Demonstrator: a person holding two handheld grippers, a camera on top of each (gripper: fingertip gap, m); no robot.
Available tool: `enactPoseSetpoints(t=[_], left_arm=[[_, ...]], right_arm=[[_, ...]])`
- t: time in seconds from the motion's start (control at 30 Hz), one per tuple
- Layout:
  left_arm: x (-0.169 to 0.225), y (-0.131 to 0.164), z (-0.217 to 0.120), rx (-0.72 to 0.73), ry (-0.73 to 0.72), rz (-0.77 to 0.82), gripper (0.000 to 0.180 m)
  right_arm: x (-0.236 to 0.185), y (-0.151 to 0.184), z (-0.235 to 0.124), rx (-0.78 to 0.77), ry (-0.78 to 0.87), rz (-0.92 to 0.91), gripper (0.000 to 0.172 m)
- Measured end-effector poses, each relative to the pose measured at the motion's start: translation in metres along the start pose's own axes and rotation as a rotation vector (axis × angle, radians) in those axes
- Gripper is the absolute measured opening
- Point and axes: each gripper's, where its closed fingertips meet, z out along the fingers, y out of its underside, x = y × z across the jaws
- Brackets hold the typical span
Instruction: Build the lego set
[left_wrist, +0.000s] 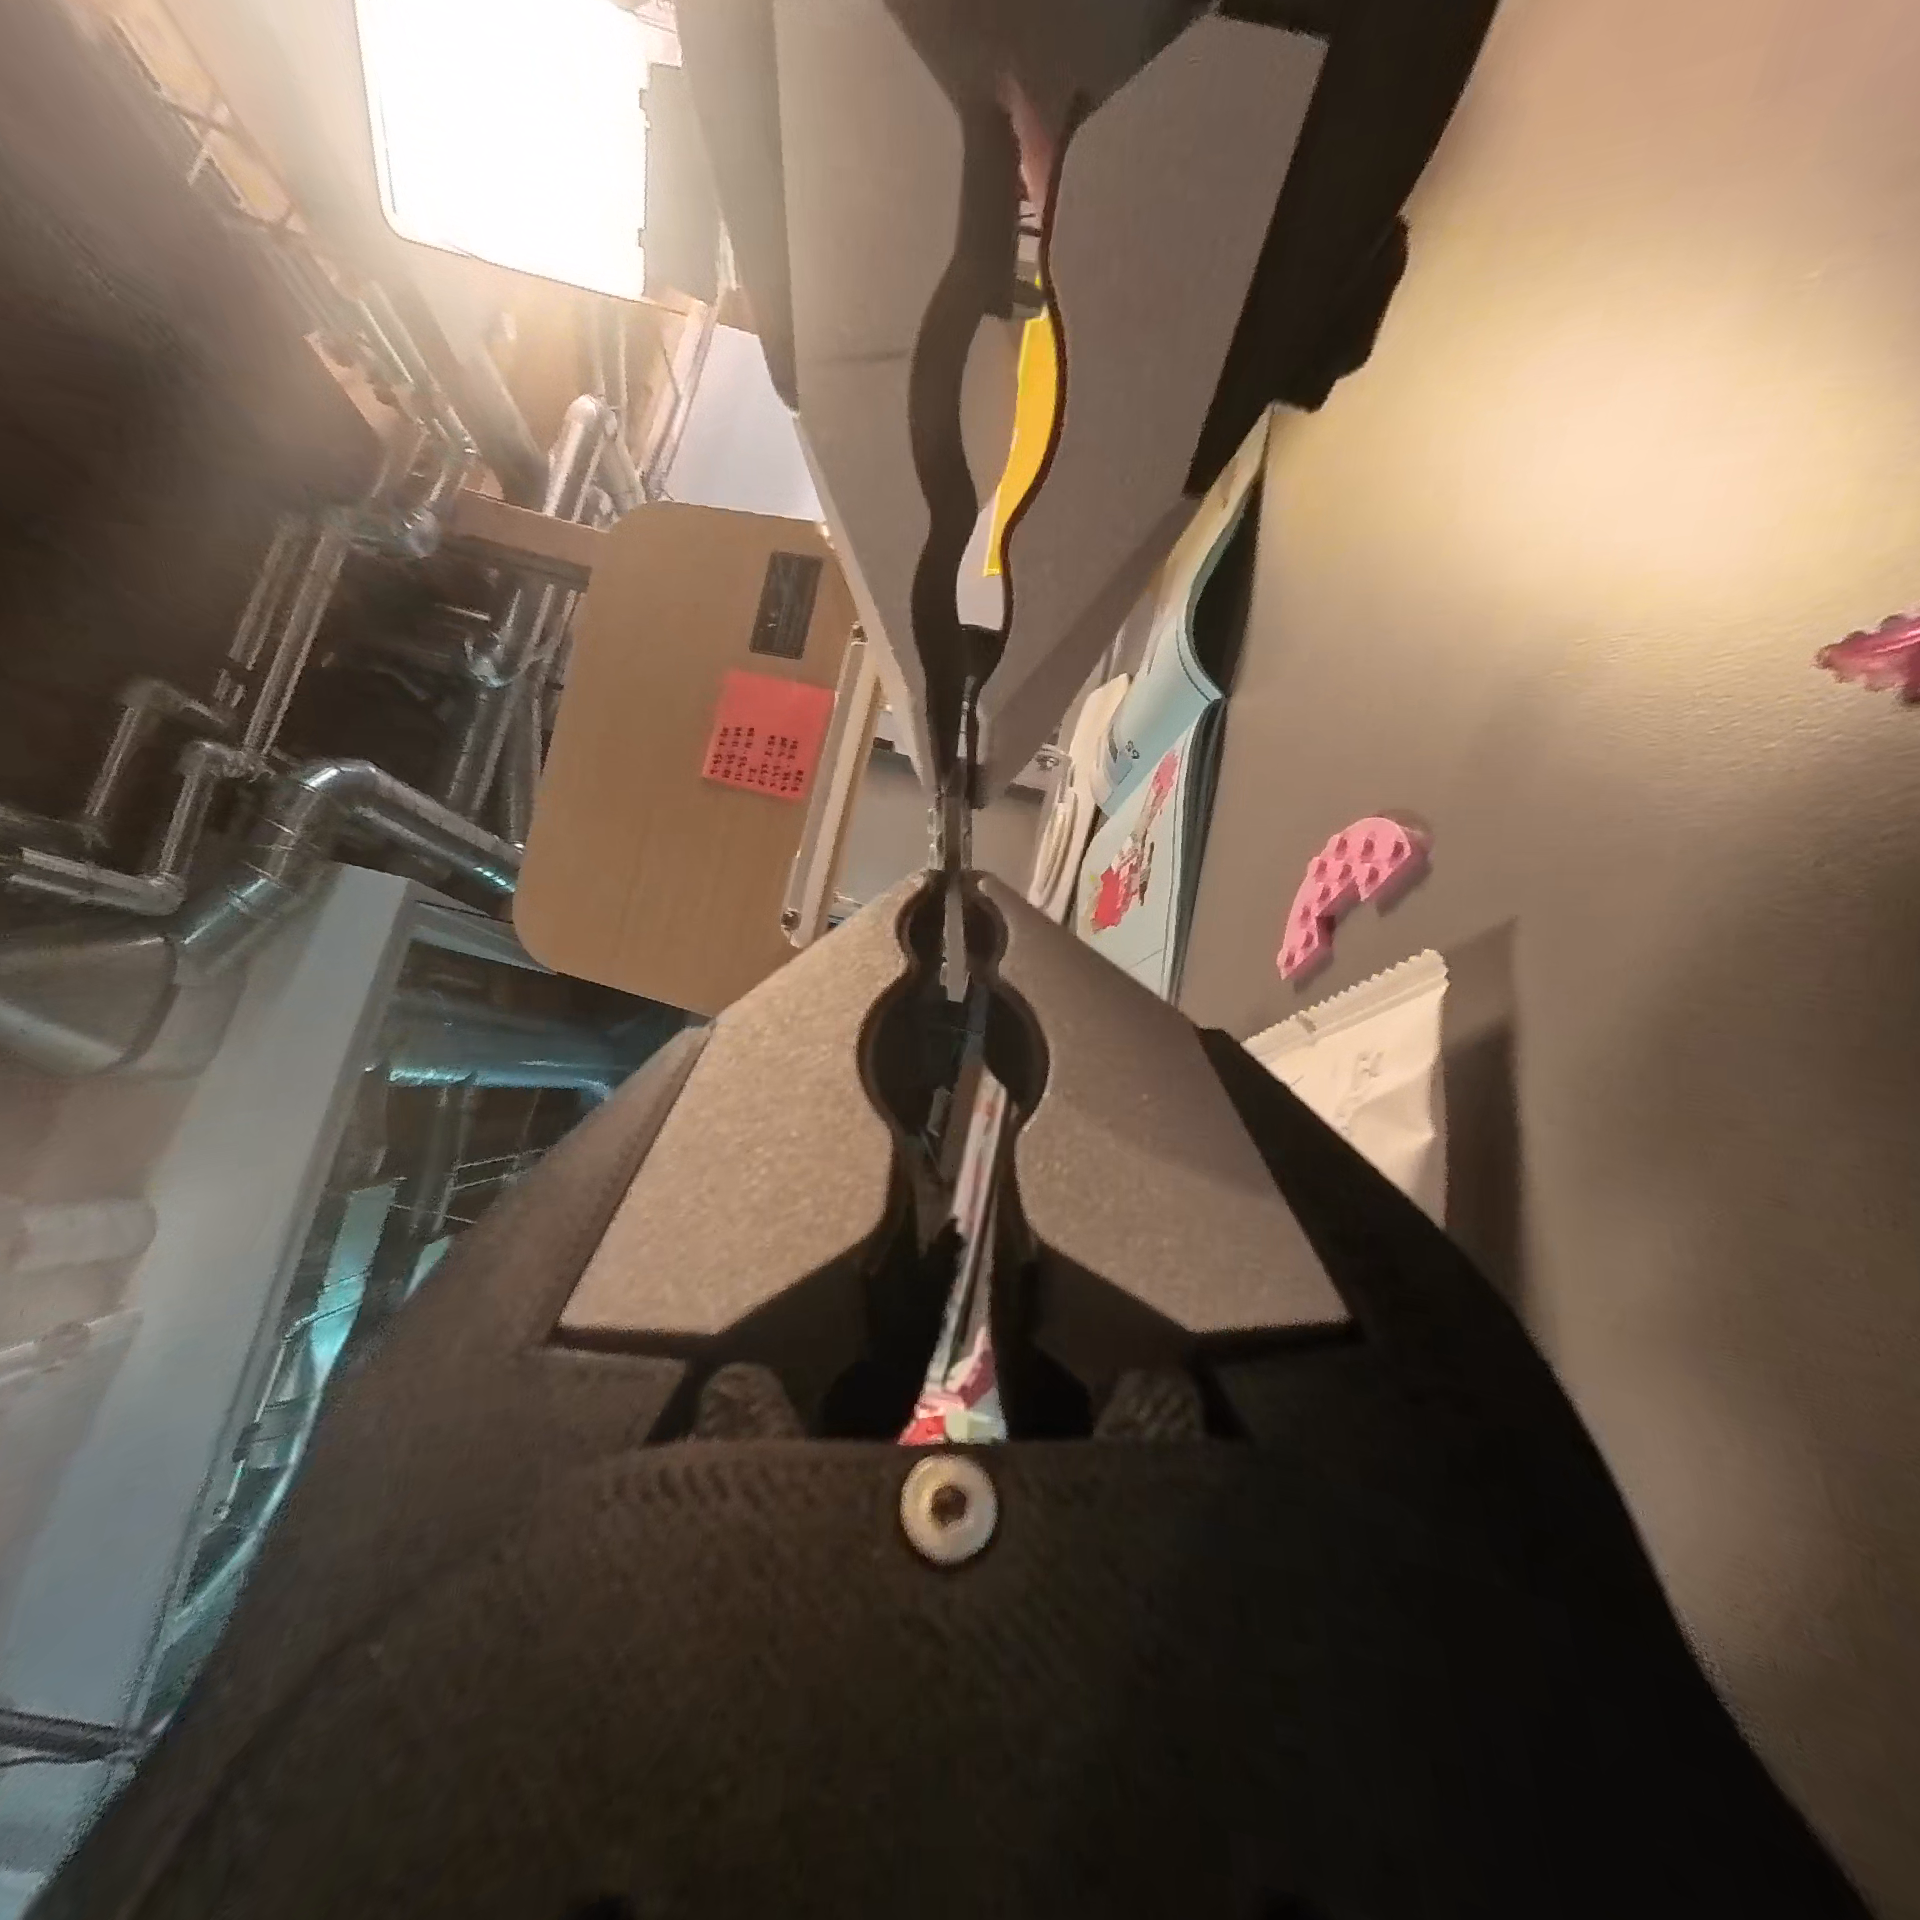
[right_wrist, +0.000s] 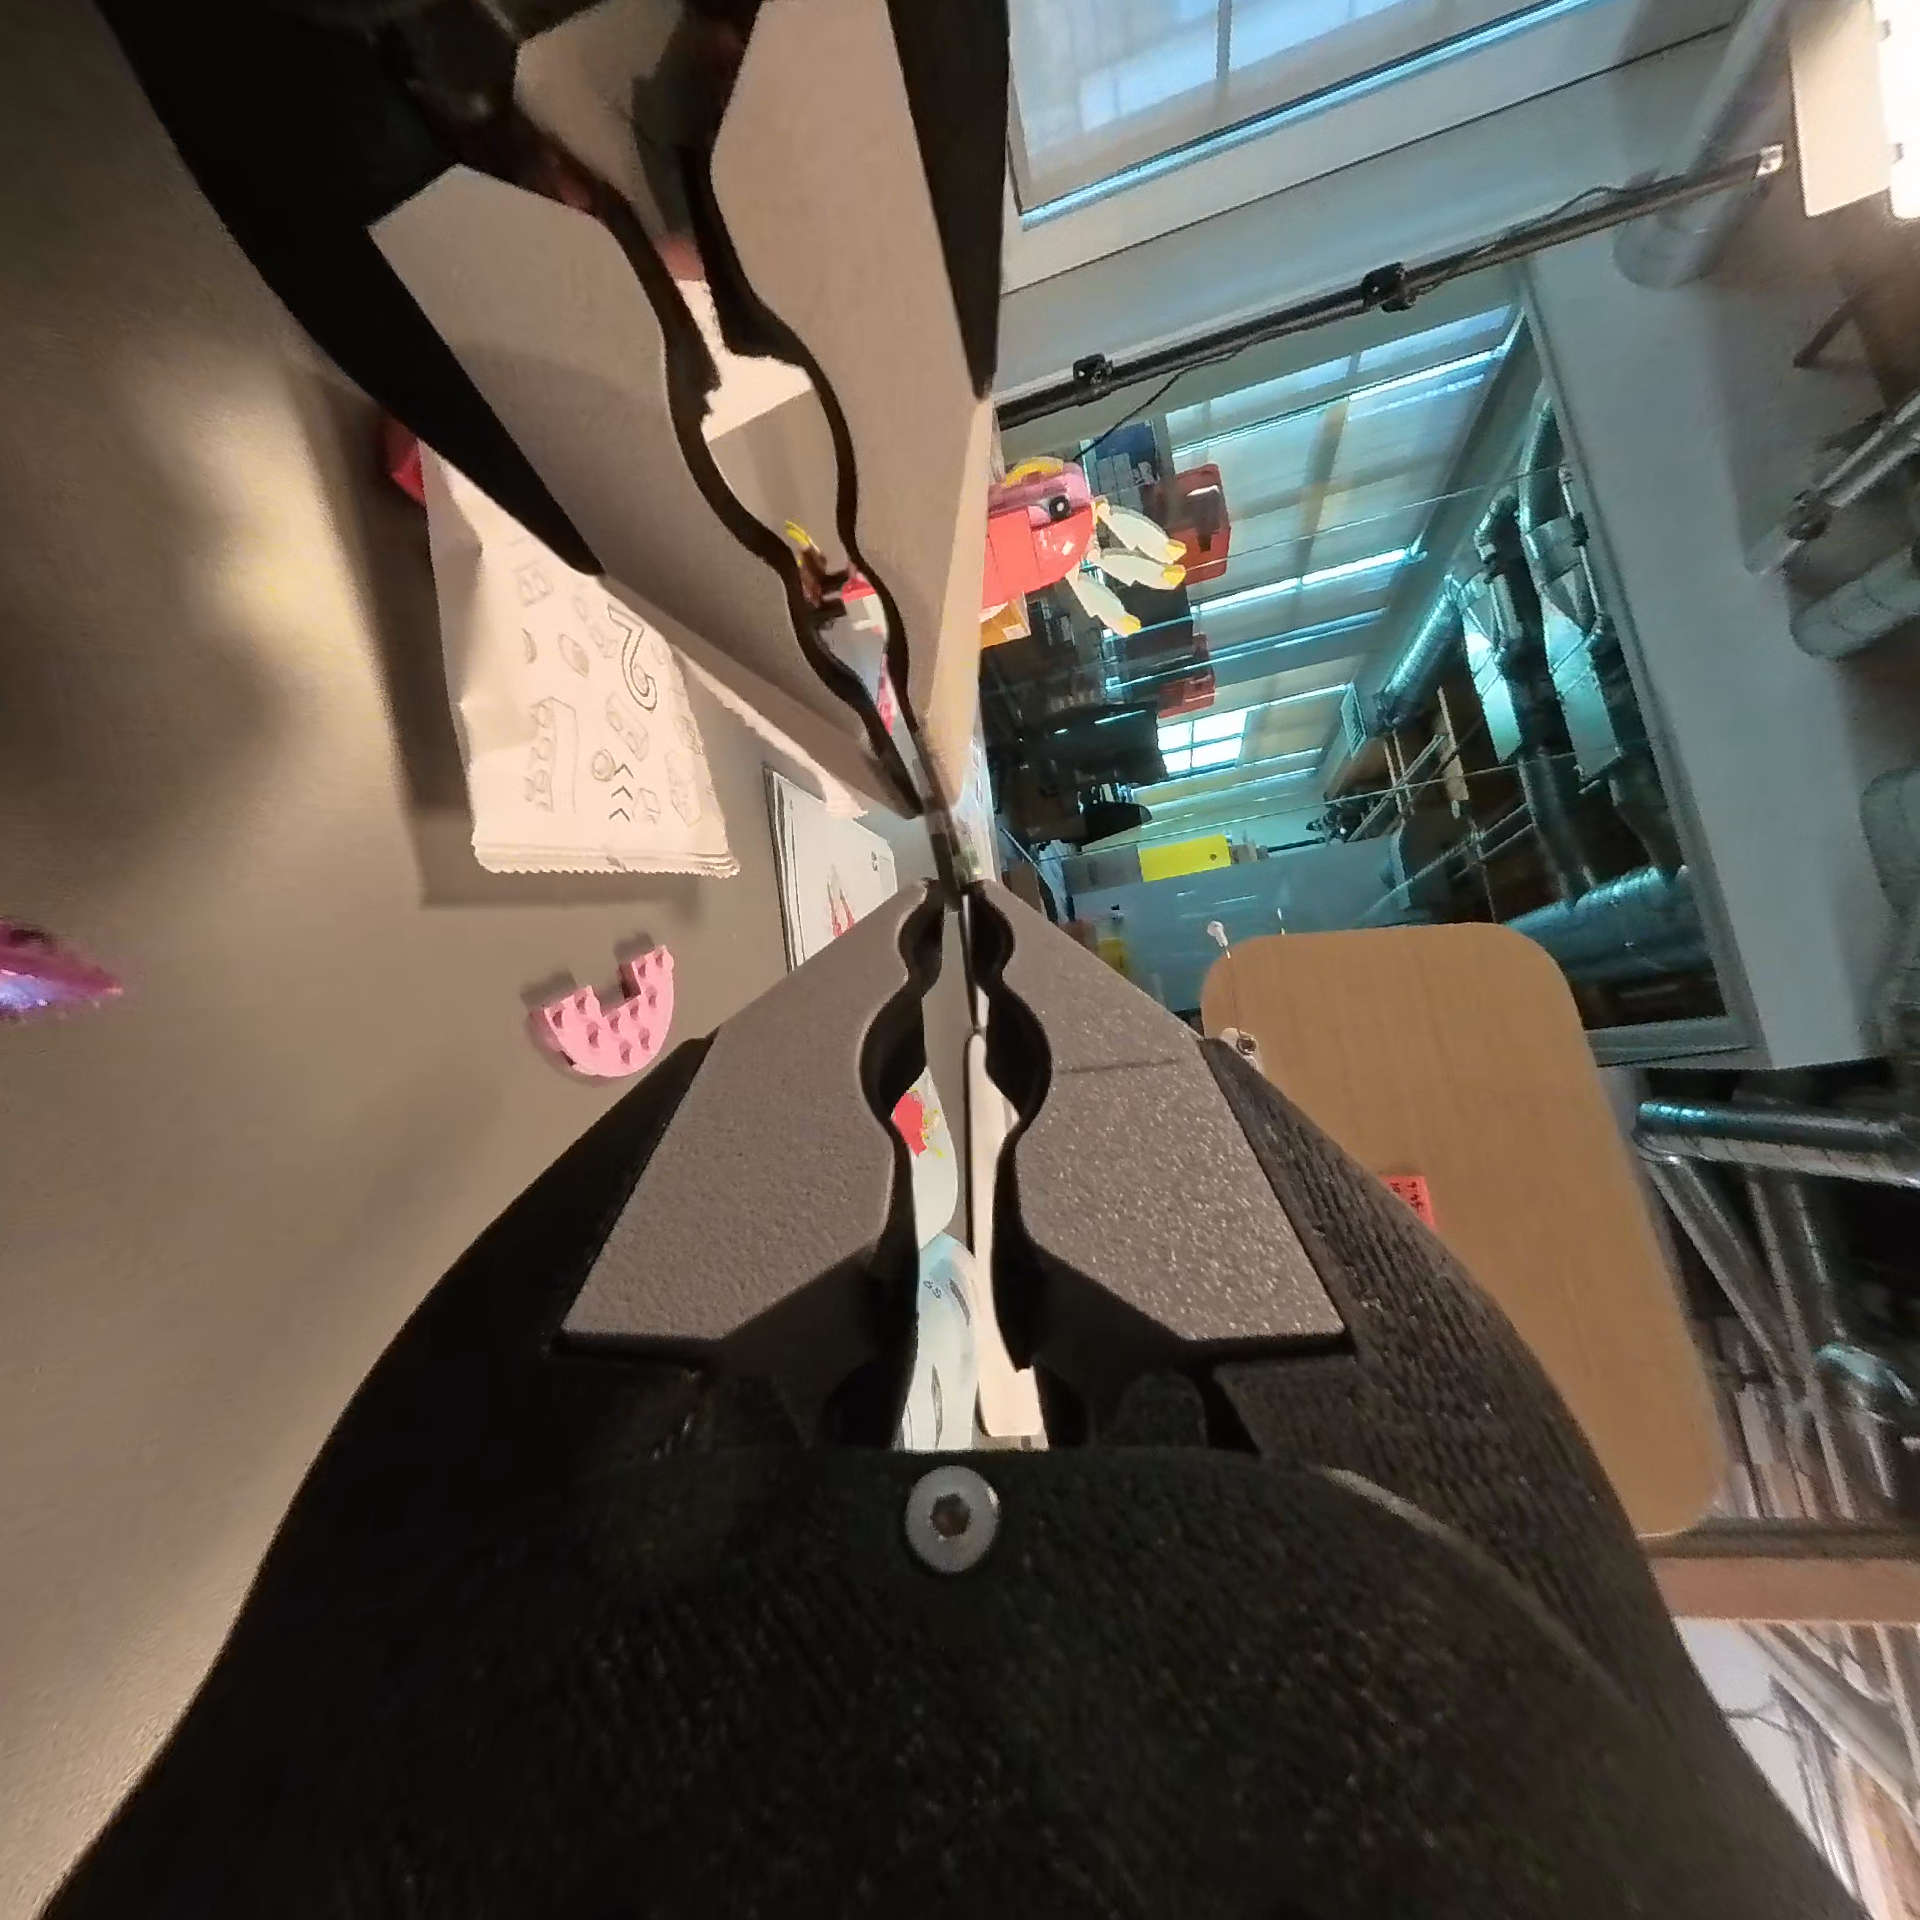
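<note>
Both grippers tip-to-tip, each pinching one thin clear strip over the grey table.

We see the left gripper (left_wrist: 951, 883) w/ fingers narrowed nearly together, pads pressed on the clear strip (left_wrist: 951, 831); the right gripper (right_wrist: 951, 883) meets it head-on, fingers equally narrow, nipping the other end of the same strip. Ref the pink curved brick (right_wrist: 608, 1013) lying flat on the grey table (right_wrist: 260, 727): white printed bag (right_wrist: 582, 727) near it, open booklet (left_wrist: 1153, 831) beyond the bag, grippers just beside & above. Wooden chair back (left_wrist: 675, 769) further off.
</note>
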Motion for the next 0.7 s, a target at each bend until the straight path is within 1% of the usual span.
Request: enactPoseSetpoints(t=[0.07,0.17,0.2,0.27,0.33,0.37,0.43,0.5,0.53,0.57,0.6,0.7], left_arm=[[-0.002,-0.001,0.000,0.003,-0.013,-0.005,0.002],[-0.001,0.001,0.001,-0.008,-0.011,-0.011,0.008],[-0.001,0.002,0.002,-0.012,-0.008,-0.010,0.004],[0.000,0.003,0.001,-0.018,0.008,-0.004,0.003],[-0.001,0.003,0.000,-0.020,0.018,-0.013,0.003],[-0.003,0.002,-0.001,-0.015,0.016,-0.011,0.003],[-0.006,0.002,-0.004,0.006,0.011,0.012,0.003],[-0.001,-0.001,-0.009,0.058,0.058,0.031,0.003],[0.003,-0.001,-0.011,0.072,0.085,0.046,0.003],[0.008,-0.001,-0.013,0.085,0.115,0.061,0.003],[0.012,-0.001,-0.014,0.096,0.136,0.075,0.003],[0.019,0.000,-0.017,0.112,0.178,0.105,0.003]], right_arm=[[0.001,-0.001,0.000,0.002,0.001,0.002,0.003],[0.000,-0.003,0.001,0.007,-0.001,-0.005,0.003],[0.000,-0.003,0.001,0.006,-0.002,-0.009,0.002],[-0.001,-0.003,0.001,0.005,-0.004,-0.006,0.003],[0.000,-0.005,0.000,0.036,-0.009,0.031,0.004],[-0.001,-0.005,-0.001,0.066,-0.040,0.085,0.008],[-0.007,0.003,-0.004,0.106,-0.192,0.296,0.020],[-0.027,0.014,-0.007,0.118,-0.466,0.558,0.032],[-0.036,0.019,-0.009,0.126,-0.591,0.655,0.038],[-0.044,0.023,-0.010,0.133,-0.689,0.719,0.038],[-0.051,0.027,-0.008,0.125,-0.768,0.757,0.044],[-0.069,0.038,0.002,0.101,-0.923,0.779,0.059]])
